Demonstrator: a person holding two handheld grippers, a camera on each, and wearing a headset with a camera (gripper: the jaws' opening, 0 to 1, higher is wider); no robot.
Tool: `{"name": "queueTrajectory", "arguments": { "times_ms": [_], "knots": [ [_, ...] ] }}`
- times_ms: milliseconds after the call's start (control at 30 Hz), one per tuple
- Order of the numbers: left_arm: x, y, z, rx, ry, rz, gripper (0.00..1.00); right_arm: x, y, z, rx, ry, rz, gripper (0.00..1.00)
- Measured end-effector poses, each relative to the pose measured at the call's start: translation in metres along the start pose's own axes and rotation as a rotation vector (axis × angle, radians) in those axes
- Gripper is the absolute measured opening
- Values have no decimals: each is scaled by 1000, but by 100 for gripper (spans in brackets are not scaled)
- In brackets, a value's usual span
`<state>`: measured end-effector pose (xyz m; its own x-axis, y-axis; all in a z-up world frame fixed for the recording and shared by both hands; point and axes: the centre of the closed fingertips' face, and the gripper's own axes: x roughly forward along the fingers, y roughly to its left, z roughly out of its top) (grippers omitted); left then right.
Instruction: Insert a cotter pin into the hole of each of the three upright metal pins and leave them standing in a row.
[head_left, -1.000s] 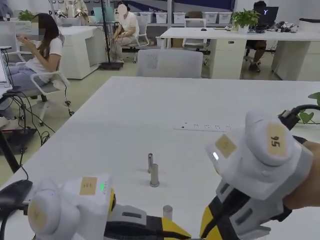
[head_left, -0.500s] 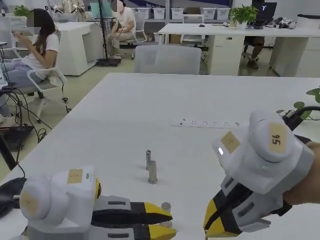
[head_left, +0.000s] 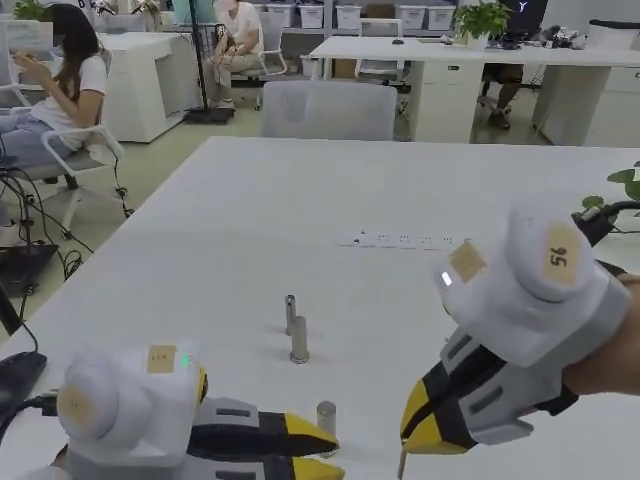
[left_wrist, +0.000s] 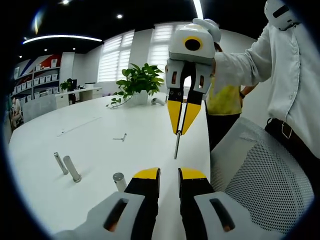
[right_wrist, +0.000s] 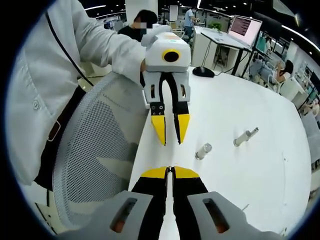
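Left tongs and right tongs white-cased, black jaws yellow-tipped; white shirt.

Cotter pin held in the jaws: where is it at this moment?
In the left gripper view, the cotter pin hangs from the shut jaws of the right gripper, above the table and close to the nearest metal pin.

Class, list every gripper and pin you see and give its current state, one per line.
Left gripper: open, empty.
Right gripper: shut on cotter pin.
Cotter pin: held, hanging below the jaws.
Near pin: upright.
Middle pin: upright.
Far pin: upright.
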<state>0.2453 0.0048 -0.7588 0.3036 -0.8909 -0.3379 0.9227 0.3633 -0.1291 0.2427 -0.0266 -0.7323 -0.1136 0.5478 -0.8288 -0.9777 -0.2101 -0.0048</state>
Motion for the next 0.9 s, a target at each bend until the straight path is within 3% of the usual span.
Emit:
{"name": "queueTrajectory", "arguments": {
  "times_ms": [633, 900],
  "knots": [
    [14, -15, 14, 29, -24, -35, 13, -4, 4, 29, -1, -79, -1, 3],
    [14, -17, 18, 31, -31, -37, 5, -5, 5, 32, -3, -88, -2, 3]
  ]
}}
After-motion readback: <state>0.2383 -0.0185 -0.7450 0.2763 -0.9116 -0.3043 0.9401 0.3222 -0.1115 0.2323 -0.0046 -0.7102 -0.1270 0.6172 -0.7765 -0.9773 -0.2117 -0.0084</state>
